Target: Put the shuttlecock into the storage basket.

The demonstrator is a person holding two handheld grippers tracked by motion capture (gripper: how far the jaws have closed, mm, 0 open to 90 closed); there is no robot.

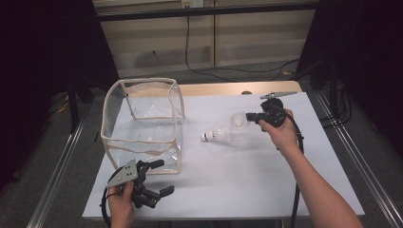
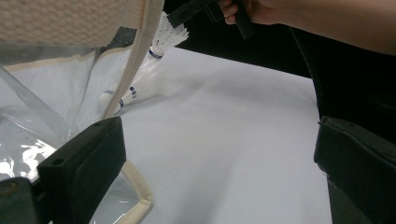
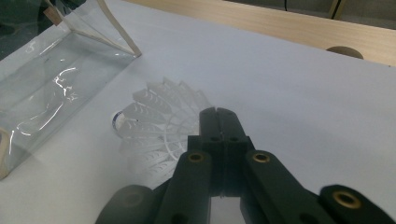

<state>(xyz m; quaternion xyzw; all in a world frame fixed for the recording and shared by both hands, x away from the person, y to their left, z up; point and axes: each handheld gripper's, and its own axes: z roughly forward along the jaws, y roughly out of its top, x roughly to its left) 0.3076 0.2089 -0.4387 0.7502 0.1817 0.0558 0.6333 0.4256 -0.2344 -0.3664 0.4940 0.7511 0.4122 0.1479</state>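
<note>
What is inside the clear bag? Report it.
Nothing visible inside the clear bag: only its glossy floor. Creases and glare may hide small things. The shuttlecock in the right gripper is outside.

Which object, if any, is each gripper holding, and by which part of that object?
The right gripper is shut on a shuttlecock, pinching the rim of its feather skirt. The left gripper is open and holds nothing.

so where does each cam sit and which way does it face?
High view: above the person's side, looking forward and down on the table; both forearms show.
Left gripper view: on the left hand-held gripper, low beside the clear bag, open jaws.
Right gripper view: on the right hand-held gripper, shut at a shuttlecock's feathers.
All share the bag and shuttlecock.
</note>
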